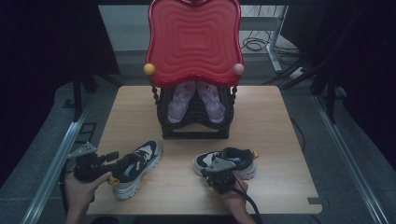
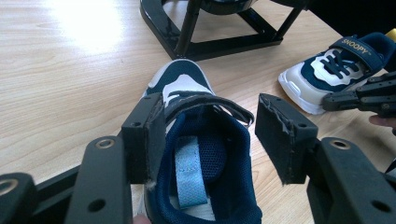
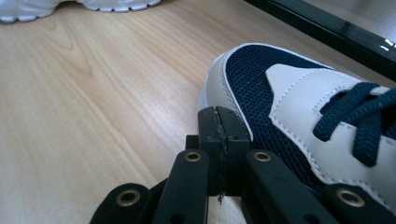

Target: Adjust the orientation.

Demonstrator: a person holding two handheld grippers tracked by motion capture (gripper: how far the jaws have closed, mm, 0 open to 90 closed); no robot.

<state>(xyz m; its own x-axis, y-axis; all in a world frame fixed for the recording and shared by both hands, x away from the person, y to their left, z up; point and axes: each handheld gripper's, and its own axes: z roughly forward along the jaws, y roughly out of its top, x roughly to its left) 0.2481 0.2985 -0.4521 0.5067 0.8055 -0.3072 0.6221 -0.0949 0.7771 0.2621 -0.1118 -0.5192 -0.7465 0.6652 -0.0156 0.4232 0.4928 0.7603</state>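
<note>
We see left sneaker point(image 2: 205, 154) on surface point(image 1: 271, 121), front-left, heel collar between left gripper point(image 2: 210, 135) jaws. Jaws wide, one pad touching collar, other clear — no grip yet. Right gripper point(image 3: 223, 140) jaws closed, empty, tip beside toe of right sneaker point(image 1: 231, 161). We judge shoes light, mesh soft, collar squashy; take hold at collar rim. Strap reads "SNOOPY".

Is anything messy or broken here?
The two navy shoes don't sit as a pair: the left shoe lies slanted toward the rack, the right shoe lies sideways. The foam pads on the left tongs look frayed at the edges.
</note>
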